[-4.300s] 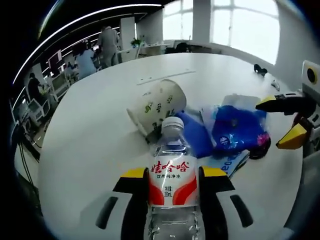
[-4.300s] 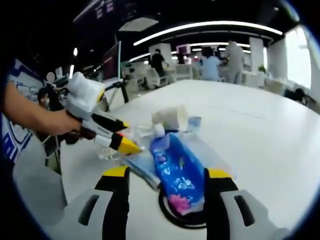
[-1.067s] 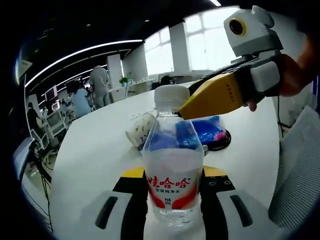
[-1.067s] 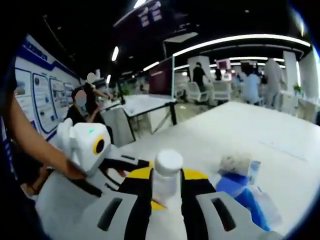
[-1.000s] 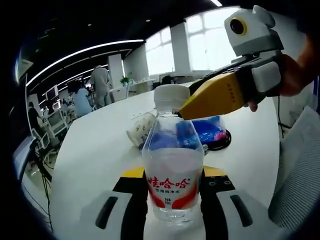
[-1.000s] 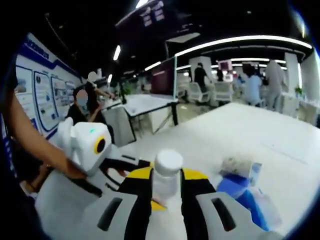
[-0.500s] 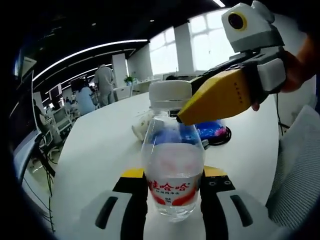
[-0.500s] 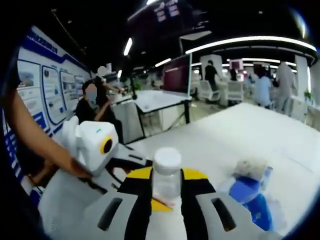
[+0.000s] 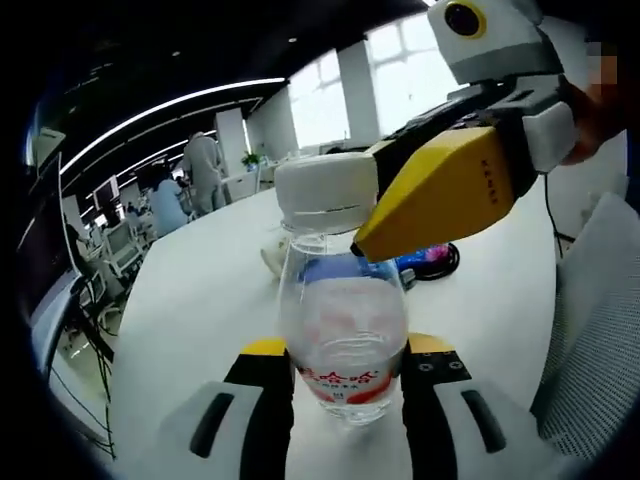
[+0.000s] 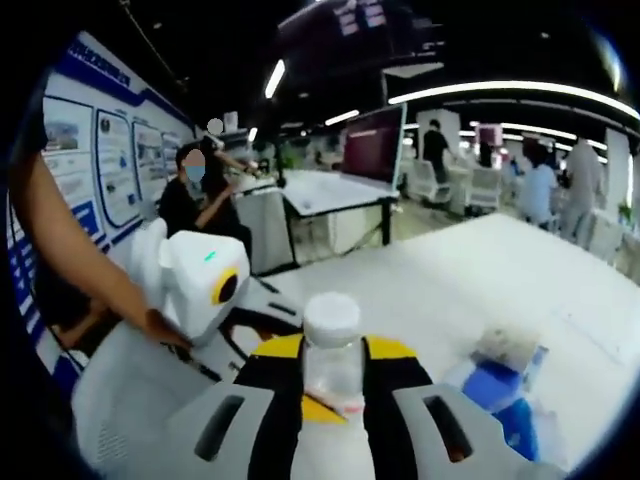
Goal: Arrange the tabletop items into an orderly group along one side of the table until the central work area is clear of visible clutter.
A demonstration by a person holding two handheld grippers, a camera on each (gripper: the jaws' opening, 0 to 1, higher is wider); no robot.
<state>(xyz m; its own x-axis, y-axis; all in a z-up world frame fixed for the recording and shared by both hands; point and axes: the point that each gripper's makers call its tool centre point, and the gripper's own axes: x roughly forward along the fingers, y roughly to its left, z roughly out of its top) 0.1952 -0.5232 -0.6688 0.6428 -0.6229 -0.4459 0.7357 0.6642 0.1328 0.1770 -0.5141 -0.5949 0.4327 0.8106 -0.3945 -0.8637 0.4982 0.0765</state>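
Note:
A clear water bottle (image 9: 345, 320) with a red and white label stands upright between my left gripper's (image 9: 347, 350) jaws, which are shut on its body. Its white cap (image 9: 325, 190) is close to the lens. My right gripper (image 9: 400, 205) comes in from the right, and its yellow jaw lies against the bottle's neck just under the cap. In the right gripper view the cap (image 10: 331, 312) rises between my right gripper's (image 10: 333, 355) jaws, shut on the neck. The left gripper (image 10: 262, 330) is at the left there, held by a hand.
A paper cup (image 9: 270, 255) lies on its side on the white table (image 9: 190, 300) behind the bottle. A blue pack (image 9: 425, 260) rests on a black disc to the right, also seen as the blue pack (image 10: 500, 385). People and desks fill the background.
Since 4.3 s ago the right gripper has left the blue pack and shut on the bottle's neck. Over the last second the bottle's cap has come closer to the left camera.

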